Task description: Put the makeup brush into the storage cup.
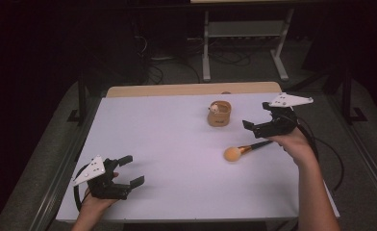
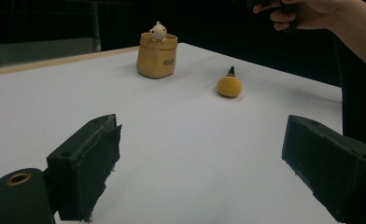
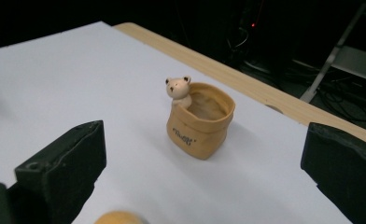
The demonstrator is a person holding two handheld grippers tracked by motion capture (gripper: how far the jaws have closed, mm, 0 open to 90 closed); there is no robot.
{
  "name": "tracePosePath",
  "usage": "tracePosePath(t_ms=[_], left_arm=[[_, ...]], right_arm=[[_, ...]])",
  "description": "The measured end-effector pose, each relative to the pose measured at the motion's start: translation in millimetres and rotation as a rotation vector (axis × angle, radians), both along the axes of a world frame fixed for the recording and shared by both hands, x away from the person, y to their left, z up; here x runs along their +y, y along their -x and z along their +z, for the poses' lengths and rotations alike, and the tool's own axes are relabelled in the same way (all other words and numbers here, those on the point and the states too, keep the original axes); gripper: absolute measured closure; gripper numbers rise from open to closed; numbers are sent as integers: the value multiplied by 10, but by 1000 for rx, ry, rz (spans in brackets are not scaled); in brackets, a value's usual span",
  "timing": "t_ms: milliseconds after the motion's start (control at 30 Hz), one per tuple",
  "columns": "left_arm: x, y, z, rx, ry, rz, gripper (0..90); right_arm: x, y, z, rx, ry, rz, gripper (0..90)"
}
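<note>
The makeup brush [image 1: 244,150] is being seen lying flat on the white table [image 1: 177,144], right of centre in the high view. Its long axis is being run on a shallow diagonal: the round orange head [image 1: 232,154] is being pointed toward the person's left and slightly toward the near edge, while the copper-and-black handle is being angled away to the right, toward the right hand. In the left gripper view the brush [image 2: 229,85] is being shown head-on, with the fluffy head nearest and the dark handle tip poking out behind it.

The right gripper [image 1: 259,126] is being held above the table just beyond the handle end, and no contact with the brush is being shown. Its jaws are being kept wide apart, and nothing is being gripped between them. In the right gripper view the tan pouch-shaped pot [image 3: 200,120] with a small bear figure [image 3: 178,90] at its rim is being framed between those jaws, and a blurred sliver of the orange head is being caught at the bottom edge.

The left gripper [image 1: 131,171] is being held low at the near left corner, well apart from the brush, its jaws also being spread wide with nothing between them.
</note>
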State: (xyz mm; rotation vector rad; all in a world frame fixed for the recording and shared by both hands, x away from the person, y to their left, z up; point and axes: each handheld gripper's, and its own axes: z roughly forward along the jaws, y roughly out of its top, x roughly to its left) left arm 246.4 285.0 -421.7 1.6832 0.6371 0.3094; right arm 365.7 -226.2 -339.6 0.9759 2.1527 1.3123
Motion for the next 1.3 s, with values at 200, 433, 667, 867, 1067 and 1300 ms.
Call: tracePosePath(t_ms=[200, 433, 667, 867, 1067, 1300], left_arm=[[-7, -4, -3, 3, -5, -4, 107], [-4, 3, -1, 5, 1, 3, 107], [0, 8, 2, 3, 1, 4, 107], [1, 10, 3, 2, 1, 2, 107], [-1, 10, 2, 3, 2, 1, 107], [0, 10, 3, 3, 1, 2, 107]], right_arm=[[7, 12, -8, 34, 57, 56, 0], [37, 3, -17, 68, 118, 98, 0], [62, -48, -53, 119, 172, 122, 0], [64, -73, -35, 157, 242, 159, 49], [84, -92, -67, 205, 291, 197, 55], [95, -125, -116, 248, 339, 227, 61]])
